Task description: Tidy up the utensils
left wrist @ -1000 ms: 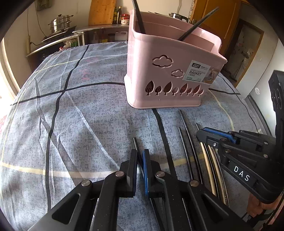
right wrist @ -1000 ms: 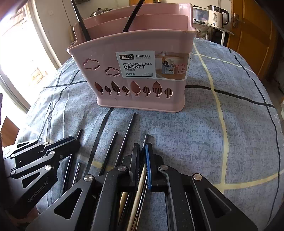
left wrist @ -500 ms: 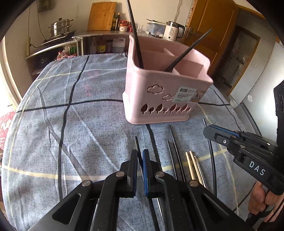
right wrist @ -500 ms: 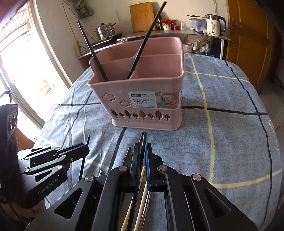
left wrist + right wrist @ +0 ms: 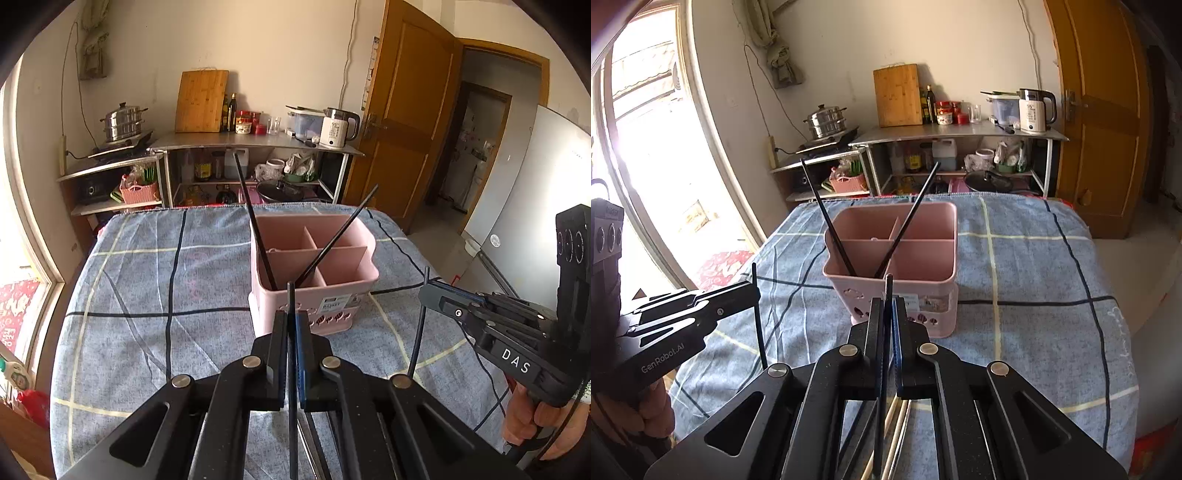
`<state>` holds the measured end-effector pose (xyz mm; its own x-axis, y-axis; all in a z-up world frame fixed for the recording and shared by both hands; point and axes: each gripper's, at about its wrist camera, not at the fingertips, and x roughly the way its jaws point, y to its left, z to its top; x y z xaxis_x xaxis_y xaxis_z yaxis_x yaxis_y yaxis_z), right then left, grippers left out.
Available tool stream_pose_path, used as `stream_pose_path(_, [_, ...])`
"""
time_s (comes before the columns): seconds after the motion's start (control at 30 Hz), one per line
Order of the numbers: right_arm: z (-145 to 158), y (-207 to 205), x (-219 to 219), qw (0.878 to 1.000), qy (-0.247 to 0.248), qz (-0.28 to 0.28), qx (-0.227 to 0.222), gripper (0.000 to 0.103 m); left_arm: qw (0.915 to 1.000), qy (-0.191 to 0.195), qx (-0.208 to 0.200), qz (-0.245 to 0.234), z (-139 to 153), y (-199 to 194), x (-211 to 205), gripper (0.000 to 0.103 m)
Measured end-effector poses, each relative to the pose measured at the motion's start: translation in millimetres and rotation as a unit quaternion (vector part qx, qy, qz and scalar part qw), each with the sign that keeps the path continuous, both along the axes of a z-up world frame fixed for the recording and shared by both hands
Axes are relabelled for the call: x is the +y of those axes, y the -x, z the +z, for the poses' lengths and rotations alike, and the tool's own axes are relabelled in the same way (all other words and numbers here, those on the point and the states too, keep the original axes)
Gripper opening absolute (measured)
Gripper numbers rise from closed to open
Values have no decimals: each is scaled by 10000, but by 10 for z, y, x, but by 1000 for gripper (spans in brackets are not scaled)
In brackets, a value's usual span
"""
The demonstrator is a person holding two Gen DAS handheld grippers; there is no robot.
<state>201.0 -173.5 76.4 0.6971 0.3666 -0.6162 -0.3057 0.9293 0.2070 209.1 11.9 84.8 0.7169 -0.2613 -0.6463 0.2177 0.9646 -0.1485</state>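
- Chopsticks, black, thin and stiff; one in each gripper. Judged light, hard, smooth, so likely slippery and apt to pivot between the pads if pinched off-centre.
- Left gripper [image 5: 291,332], bottom centre of left wrist view: jaws nearly closed, pinching a black chopstick [image 5: 292,387] that stands about upright, tip poking just above the pads, rest hanging below.
- Right gripper [image 5: 888,325], bottom centre of right wrist view: jaws also nearly closed on a second black chopstick [image 5: 886,365], same upright pose, tip just above the pads.
- Each grip sits close to the upper end; long lower part hangs free, so swing is probable. Better hold judged nearer the middle, but this one suits dropping in end first.
- Pink basket [image 5: 347,295], centre of both views, on blue checked tablecloth [image 5: 147,280], beyond and below both grippers, not touching either held stick.
- Basket has divided compartments; two black chopsticks in basket [image 5: 258,236] already lean in the front compartments, crossing outward.
- More utensils lie on the cloth under the right gripper, lower centre of right wrist view: pale sticks [image 5: 895,424] and dark ones, partly hidden by the jaws.
- Right gripper shows at right edge of left wrist view, hand [image 5: 532,421] under it; left gripper at left edge of right wrist view.
- Next, as a judgement: carry both sticks over the basket, lower ends in first.
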Motion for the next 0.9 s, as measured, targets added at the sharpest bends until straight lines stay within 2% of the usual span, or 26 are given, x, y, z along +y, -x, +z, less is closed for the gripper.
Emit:
stream_pose_path(0.27, [279, 127, -59, 9992, -10, -49, -399, 4, 9991, 72, -426, 36, 340, 92, 49, 3])
stream_pose_path(0.6, [292, 283, -130, 9989, 12, -77, -470, 4, 9996, 150, -211, 85, 178, 173, 124, 3])
stream_pose_path(0.9, [374, 326, -210, 9985, -52, -122, -529, 4, 9995, 153, -286, 3, 268, 269, 113, 3])
